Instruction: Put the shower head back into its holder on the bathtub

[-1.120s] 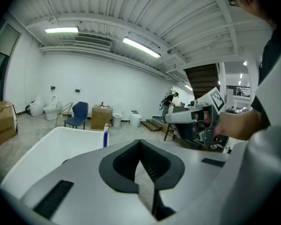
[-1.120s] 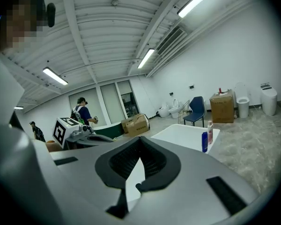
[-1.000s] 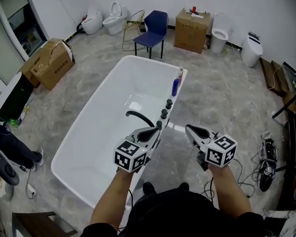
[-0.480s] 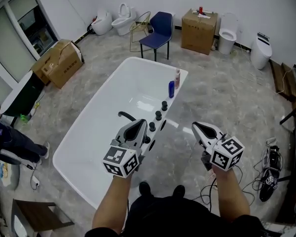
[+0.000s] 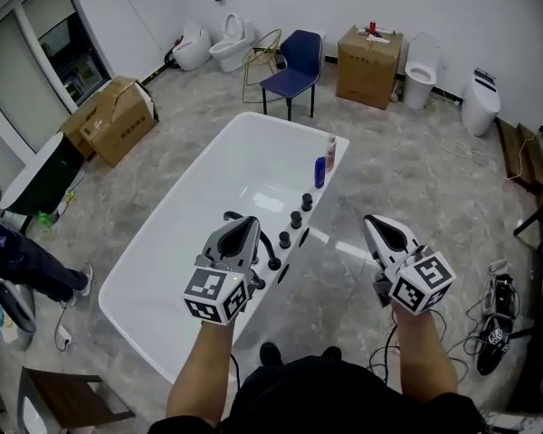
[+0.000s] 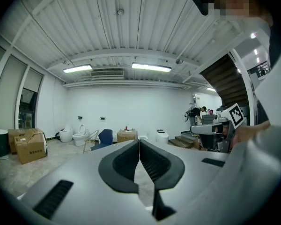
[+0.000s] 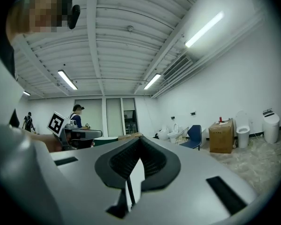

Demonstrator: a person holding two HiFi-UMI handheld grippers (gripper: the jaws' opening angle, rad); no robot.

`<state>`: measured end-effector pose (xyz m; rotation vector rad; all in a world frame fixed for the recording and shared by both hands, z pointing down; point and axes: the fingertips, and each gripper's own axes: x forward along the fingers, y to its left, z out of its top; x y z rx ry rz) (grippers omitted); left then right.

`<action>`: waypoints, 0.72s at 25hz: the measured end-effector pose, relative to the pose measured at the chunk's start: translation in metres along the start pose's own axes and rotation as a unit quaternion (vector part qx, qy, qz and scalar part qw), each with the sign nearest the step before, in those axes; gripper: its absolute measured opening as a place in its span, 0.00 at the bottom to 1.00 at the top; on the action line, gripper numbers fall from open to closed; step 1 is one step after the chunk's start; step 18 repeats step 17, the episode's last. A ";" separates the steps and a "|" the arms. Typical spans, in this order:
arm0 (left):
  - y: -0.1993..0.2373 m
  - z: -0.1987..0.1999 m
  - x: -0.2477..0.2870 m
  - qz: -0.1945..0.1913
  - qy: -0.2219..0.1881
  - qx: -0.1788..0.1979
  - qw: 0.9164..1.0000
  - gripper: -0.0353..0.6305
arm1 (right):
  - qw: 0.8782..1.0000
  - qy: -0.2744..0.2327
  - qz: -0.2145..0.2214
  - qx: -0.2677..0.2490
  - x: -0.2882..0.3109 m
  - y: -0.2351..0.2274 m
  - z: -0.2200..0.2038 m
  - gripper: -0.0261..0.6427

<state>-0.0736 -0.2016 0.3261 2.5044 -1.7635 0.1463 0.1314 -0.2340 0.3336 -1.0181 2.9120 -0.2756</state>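
The white bathtub (image 5: 176, 242) lies slantwise in the head view, with a row of black knobs (image 5: 296, 218) on its right rim. A black curved fitting (image 5: 230, 215) peeks out over the tub beside my left gripper; I cannot tell whether it is the shower head or the spout. My left gripper (image 5: 246, 223) is held above the tub's near right rim, shut and empty (image 6: 139, 142). My right gripper (image 5: 376, 223) hangs over the floor to the right of the tub, also shut with nothing in it (image 7: 140, 139). Both gripper views look level across the room.
A blue bottle (image 5: 319, 173) and a pink one (image 5: 331, 153) stand on the tub's far right rim. A blue chair (image 5: 294, 66), cardboard boxes (image 5: 368, 54) and toilets (image 5: 420, 70) line the back. Cables and gear (image 5: 493, 310) lie on the floor at right. A person (image 5: 18, 260) sits at left.
Both grippers have risen and tipped up toward level. The left one has drifted left off the row of knobs, out over the tub's edge. Both stay shut.
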 end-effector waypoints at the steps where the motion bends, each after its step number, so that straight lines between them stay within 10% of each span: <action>1: 0.003 0.000 0.001 0.000 0.001 0.000 1.000 0.08 | 1.000 0.001 0.003 -0.004 0.004 0.004 0.001 0.06; 18: 0.013 -0.015 -0.001 -0.017 0.021 -0.015 1.000 0.08 | 1.000 0.014 0.013 -0.009 0.018 0.032 -0.004 0.06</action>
